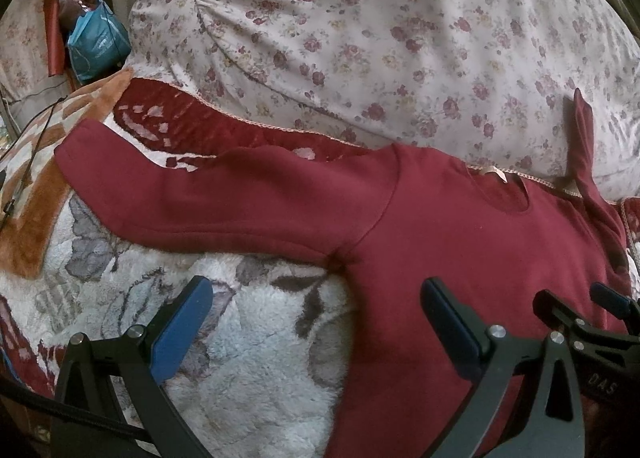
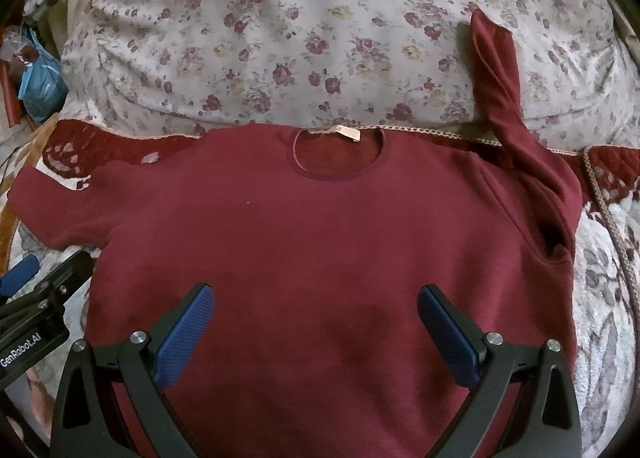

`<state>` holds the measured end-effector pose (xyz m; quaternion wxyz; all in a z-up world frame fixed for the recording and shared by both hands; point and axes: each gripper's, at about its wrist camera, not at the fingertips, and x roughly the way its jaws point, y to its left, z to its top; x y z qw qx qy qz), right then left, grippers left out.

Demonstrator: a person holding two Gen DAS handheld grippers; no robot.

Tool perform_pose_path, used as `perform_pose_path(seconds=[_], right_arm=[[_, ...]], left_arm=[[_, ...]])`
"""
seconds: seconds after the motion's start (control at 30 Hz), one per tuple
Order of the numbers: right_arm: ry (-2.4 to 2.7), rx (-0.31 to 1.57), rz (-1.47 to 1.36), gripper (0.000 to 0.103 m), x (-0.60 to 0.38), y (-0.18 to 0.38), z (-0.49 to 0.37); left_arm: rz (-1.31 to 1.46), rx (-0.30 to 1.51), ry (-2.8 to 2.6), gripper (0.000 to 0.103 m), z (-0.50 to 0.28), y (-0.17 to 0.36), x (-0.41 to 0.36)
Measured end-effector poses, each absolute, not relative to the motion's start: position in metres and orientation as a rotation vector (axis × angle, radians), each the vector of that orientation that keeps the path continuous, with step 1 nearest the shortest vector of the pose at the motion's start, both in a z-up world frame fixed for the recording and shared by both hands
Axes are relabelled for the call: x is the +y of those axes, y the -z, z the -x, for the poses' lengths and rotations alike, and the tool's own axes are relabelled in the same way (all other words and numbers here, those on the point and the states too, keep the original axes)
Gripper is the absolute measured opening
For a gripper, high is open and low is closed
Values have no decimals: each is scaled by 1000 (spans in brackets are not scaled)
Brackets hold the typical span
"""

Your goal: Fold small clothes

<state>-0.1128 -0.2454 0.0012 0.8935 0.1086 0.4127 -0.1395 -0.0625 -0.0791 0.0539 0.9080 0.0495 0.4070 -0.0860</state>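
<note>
A dark red long-sleeved sweater lies flat, front up, on a fleecy floral blanket, its neck with a pale label pointing away from me. Its left sleeve stretches out flat to the left. Its right sleeve is twisted and runs up onto the floral bedding. My left gripper is open and empty over the sweater's left side edge below the armpit. My right gripper is open and empty above the sweater's lower middle. The right gripper also shows in the left wrist view.
A big floral quilt or pillow fills the far side. A dark red bedspread edge with pale trim lies behind the sweater. A blue plastic bag and clutter sit at the far left. An orange-patterned blanket lies left.
</note>
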Motion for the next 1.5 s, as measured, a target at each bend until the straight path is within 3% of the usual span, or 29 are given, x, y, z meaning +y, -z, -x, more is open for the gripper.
perform_pose_path(seconds=[1.5], right_arm=[[248, 898, -169, 103, -227, 0, 91]], left_arm=[[-76, 852, 150, 103, 52, -51, -66]])
